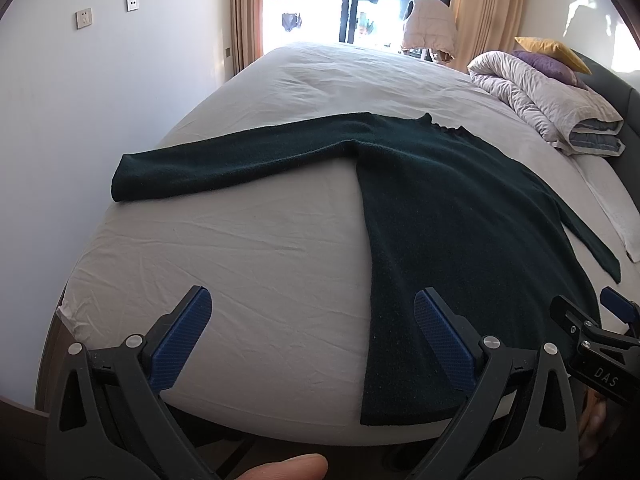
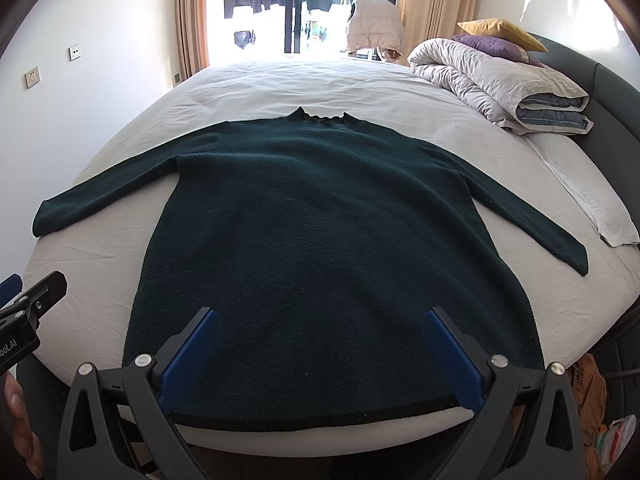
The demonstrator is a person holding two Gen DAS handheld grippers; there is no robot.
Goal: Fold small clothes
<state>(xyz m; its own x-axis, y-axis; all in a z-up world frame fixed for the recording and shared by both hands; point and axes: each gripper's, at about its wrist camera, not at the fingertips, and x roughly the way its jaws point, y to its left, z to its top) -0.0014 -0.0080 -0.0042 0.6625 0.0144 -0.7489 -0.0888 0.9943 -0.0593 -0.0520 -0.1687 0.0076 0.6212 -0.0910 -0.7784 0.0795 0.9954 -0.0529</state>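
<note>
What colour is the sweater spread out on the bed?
Dark green sweater, plain with no pattern; the right wrist view shows it best.

Both tongs tilt steeply downward with their jaws spread wide and nothing between the blue pads. The left tongs (image 1: pixel 314 330) hang over the bed's near edge. The right tongs (image 2: pixel 320 350) hang close beside them, over the same edge. A fingertip (image 1: pixel 280 468) shows below the left tongs.

The right tongs (image 1: pixel 600 320) read "DAS"; the left tongs (image 2: pixel 24 296) show "oot.AI", start cut off.
</note>
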